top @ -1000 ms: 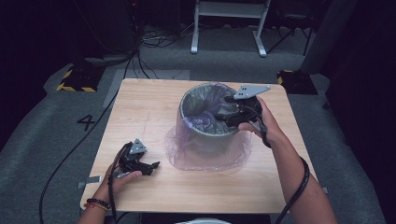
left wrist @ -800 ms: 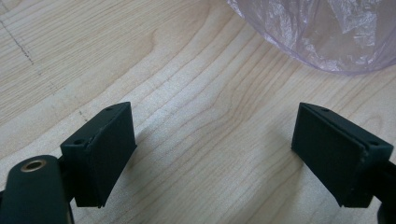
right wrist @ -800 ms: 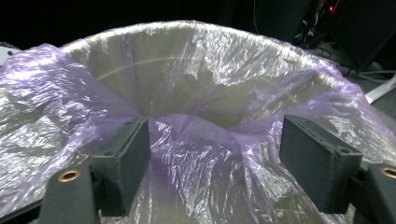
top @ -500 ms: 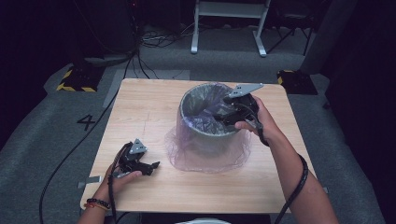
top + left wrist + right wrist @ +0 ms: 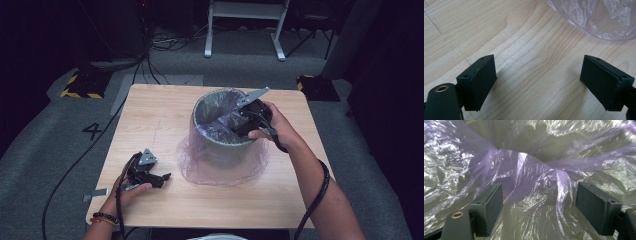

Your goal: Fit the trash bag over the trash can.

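Observation:
A round grey bin point(image 5: 197, 112) stands on the wooden table point(image 5: 150, 115), lined with a thin purple bag point(image 5: 220, 172) whose hem spreads out on the table around its base. My right gripper point(image 5: 235, 129) reaches over the bin's right rim into its mouth. Its jaws are open point(image 5: 539, 207), with bunched bag film point(image 5: 524, 175) loose between the pads and not pressed. My left gripper point(image 5: 163, 179) rests low over the table's front left, open point(image 5: 539, 85), with bare wood between its pads point(image 5: 482, 80). The bag's hem point(image 5: 599, 20) lies just beyond it.
The table's left half and front strip are bare wood. A short grey strip point(image 5: 96, 192) sticks out at the front left edge. On the floor behind are cables point(image 5: 160, 45), a white stand point(image 5: 245, 25) and two yellow-and-black striped blocks point(image 5: 80, 85).
My right gripper has shifted slightly left, farther over the bin's mouth. The left gripper has stayed where it was.

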The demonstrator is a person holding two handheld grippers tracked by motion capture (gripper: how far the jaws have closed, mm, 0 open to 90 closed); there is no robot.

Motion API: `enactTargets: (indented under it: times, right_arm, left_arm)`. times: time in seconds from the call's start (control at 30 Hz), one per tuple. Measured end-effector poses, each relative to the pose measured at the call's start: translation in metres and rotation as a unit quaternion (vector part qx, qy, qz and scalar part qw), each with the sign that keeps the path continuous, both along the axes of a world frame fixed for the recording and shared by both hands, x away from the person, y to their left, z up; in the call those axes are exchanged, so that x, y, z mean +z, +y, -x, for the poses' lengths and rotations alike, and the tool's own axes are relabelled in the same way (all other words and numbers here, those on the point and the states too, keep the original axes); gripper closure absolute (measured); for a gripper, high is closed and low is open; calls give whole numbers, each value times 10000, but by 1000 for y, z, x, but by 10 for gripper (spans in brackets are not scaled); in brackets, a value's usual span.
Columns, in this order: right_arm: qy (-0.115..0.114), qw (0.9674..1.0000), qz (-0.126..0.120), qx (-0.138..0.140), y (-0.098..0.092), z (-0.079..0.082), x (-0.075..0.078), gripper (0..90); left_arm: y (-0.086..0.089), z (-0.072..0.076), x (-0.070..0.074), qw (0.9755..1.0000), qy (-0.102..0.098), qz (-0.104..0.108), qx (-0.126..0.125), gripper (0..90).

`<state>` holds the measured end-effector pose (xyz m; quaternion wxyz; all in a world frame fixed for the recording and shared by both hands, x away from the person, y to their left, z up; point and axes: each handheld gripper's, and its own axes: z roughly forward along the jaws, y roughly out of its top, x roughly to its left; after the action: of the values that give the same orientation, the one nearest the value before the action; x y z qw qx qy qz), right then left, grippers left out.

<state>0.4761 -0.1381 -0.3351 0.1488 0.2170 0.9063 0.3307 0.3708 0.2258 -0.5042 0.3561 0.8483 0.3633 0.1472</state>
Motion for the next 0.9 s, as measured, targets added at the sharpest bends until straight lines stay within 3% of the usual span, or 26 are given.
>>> enactTargets:
  times: [0.23,0.47,0.77,0.9]
  right_arm:
    - [220,9993,290,9,5,-3,0,204]
    - [353,9966,742,-46,12,-6,-2,189]
    - [395,9952,894,-40,14,-7,-2,191]
    - [375,9958,834,-58,13,-7,-2,190]
  left_arm:
    - [0,0,0,10000,1,0,0,132]
    - [0,0,0,10000,0,-4,5,132]
    - [0,0,0,10000,5,8,8,132]
    - [0,0,0,10000,-1,-2,2,132]
